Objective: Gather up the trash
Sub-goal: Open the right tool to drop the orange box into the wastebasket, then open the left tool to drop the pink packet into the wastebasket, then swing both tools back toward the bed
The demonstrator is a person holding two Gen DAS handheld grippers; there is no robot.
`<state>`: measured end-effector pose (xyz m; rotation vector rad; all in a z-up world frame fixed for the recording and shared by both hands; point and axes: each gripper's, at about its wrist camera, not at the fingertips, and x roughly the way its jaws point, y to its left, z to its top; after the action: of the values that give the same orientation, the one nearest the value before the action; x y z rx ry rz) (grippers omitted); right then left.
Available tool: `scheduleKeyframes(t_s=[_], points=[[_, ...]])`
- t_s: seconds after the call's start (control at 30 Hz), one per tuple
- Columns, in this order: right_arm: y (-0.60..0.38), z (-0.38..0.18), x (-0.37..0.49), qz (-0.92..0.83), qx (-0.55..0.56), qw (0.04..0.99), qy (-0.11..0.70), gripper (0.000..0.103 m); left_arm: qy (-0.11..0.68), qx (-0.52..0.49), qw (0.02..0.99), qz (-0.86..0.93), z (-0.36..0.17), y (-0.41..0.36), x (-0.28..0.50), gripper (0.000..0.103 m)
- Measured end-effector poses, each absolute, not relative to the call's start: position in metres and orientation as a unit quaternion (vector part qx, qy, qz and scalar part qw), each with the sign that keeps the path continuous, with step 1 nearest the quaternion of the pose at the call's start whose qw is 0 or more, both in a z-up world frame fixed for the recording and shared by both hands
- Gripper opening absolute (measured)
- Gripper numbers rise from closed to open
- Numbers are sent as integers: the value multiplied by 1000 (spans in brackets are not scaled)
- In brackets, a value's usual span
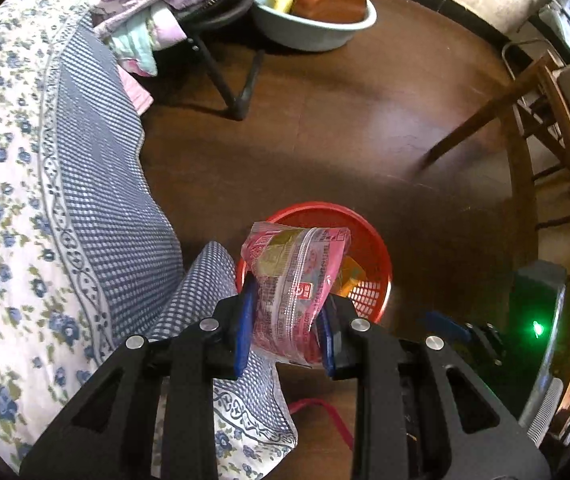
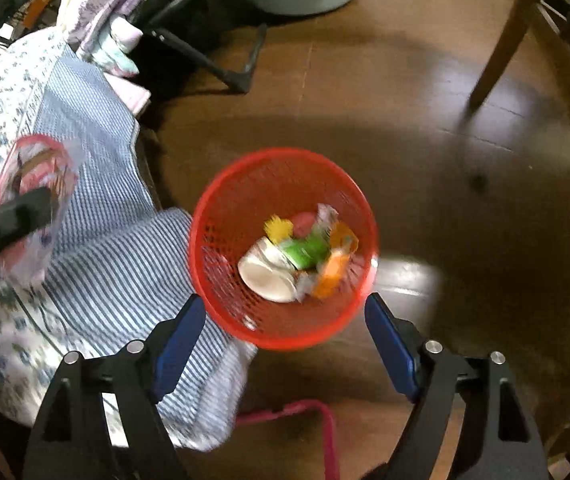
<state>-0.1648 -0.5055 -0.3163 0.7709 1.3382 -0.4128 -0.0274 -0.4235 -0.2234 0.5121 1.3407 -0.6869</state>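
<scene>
While the left gripper (image 1: 285, 332) pinched a pink wrapper (image 1: 293, 276) above the red basket (image 2: 285, 184) on the floor, the right gripper (image 2: 285, 336) hung spread wide over the rim.

Dim room, glare patches on the floor (image 2: 405, 272); right view motion-blurred, fisheye-bent edges.

the pink wrapper (image 1: 293, 280) hides much of the red basket (image 1: 369, 248), its print too small to read, and the basket's trash (image 2: 305, 256) is motion-blurred.
</scene>
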Motion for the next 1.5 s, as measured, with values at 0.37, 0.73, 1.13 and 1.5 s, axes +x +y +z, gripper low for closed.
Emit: scheduleKeyframes(t_s=[0.37,0.73,1.13,1.5], points=[[-503,-318,-220,-192,366,667,620,80,667,204,641,-320,-258,-431,-27,31],[-506,-317,-217,-191,366,669,618,80,668,205,629,-342,-255,-436,-36,72],[-508,-301,-220,-196,356,674,616,80,645,176,639,-381,-229,-440,-40,80],[-510,-260,-225,-212,341,688,604,82,603,96,664,-432,-154,-419,-44,80]])
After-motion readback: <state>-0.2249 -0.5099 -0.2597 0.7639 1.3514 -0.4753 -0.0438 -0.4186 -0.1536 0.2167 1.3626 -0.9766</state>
